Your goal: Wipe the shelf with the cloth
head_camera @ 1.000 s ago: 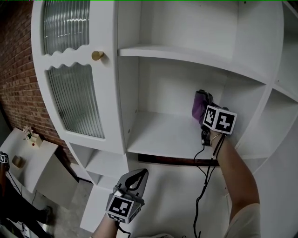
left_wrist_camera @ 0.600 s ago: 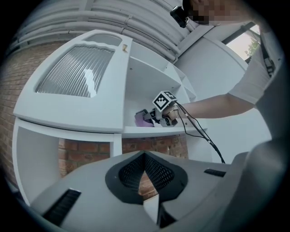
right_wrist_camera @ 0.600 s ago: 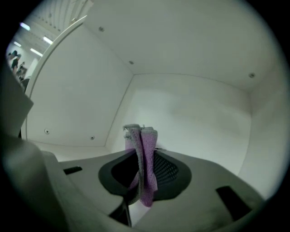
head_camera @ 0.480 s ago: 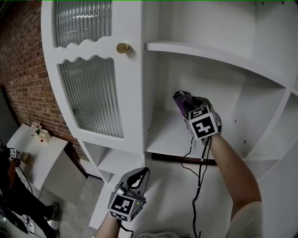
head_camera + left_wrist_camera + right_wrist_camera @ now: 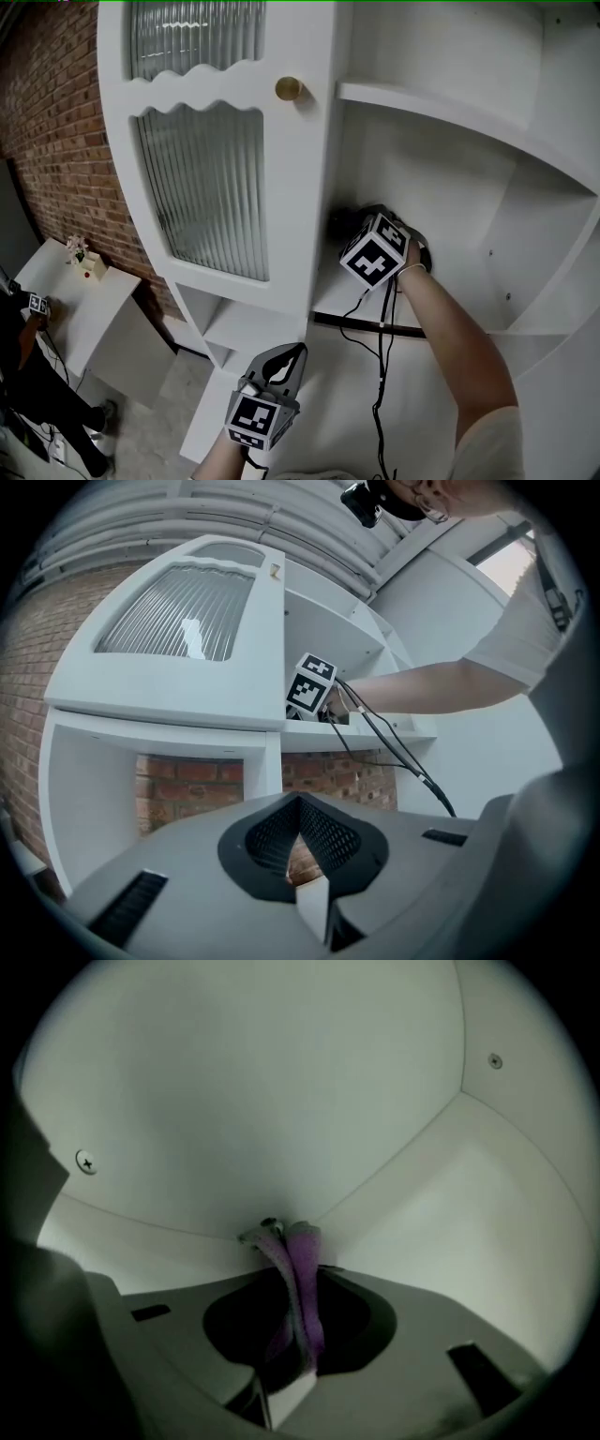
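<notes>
The white shelf (image 5: pixel 459 295) is an open compartment of a tall white cabinet. My right gripper (image 5: pixel 361 225) reaches deep into its left back corner, its marker cube (image 5: pixel 375 251) facing me. In the head view the cloth is hidden behind the cube. The right gripper view shows the purple cloth (image 5: pixel 302 1279) pinched upright with my right gripper (image 5: pixel 286 1237) shut on it, its top close to where the shelf's white walls (image 5: pixel 234 1101) meet. My left gripper (image 5: pixel 279 361) hangs low in front of the cabinet, shut and holding nothing. In its own view my left gripper (image 5: pixel 300 806) points up at the shelf.
A ribbed-glass door (image 5: pixel 202 187) with a brass knob (image 5: pixel 289 89) stands just left of the shelf. Black cables (image 5: pixel 380 375) hang from my right wrist. A brick wall (image 5: pixel 47 141) and a small white table (image 5: pixel 66 291) are at the left, with a person (image 5: pixel 23 356) beside it.
My right gripper has carried the cloth leftward along the shelf into its left back corner. The left gripper has stayed low in front.
</notes>
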### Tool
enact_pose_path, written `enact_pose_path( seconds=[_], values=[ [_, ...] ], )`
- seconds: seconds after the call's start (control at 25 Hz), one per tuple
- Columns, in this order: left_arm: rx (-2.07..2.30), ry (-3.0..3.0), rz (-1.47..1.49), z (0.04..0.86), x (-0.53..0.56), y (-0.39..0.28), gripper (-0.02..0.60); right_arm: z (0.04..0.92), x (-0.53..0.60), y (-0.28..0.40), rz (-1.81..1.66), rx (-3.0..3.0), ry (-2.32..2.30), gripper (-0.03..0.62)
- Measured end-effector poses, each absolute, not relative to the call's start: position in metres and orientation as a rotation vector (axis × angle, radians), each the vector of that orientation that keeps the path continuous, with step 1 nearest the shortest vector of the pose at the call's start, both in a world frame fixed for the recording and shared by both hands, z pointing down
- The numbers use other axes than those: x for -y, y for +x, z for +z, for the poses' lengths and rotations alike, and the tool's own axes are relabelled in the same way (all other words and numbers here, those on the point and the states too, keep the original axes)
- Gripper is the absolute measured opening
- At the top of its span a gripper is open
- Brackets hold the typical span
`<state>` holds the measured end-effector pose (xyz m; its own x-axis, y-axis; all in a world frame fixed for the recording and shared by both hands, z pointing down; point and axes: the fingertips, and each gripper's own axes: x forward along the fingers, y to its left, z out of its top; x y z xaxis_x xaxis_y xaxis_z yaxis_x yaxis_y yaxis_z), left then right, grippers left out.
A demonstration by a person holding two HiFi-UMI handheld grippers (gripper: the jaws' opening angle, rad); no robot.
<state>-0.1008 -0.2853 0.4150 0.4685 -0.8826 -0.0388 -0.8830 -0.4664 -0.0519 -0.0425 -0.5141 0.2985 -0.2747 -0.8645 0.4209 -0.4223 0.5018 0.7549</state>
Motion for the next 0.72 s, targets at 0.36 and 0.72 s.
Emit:
enact_pose_path(
  seconds=[0.36, 0.72],
  values=[
    [-1.591, -2.607, -0.019, 0.416, 0.284, -0.097, 0.014, 0.315, 0.488, -0.044, -0.558, 1.907, 0.916, 0.081],
    [-1.617, -2.646, -0.007, 0.416, 0.257, -0.102, 0.014, 0.321, 0.431, -0.048, -0.574, 1.869, 0.849, 0.081]
  ],
)
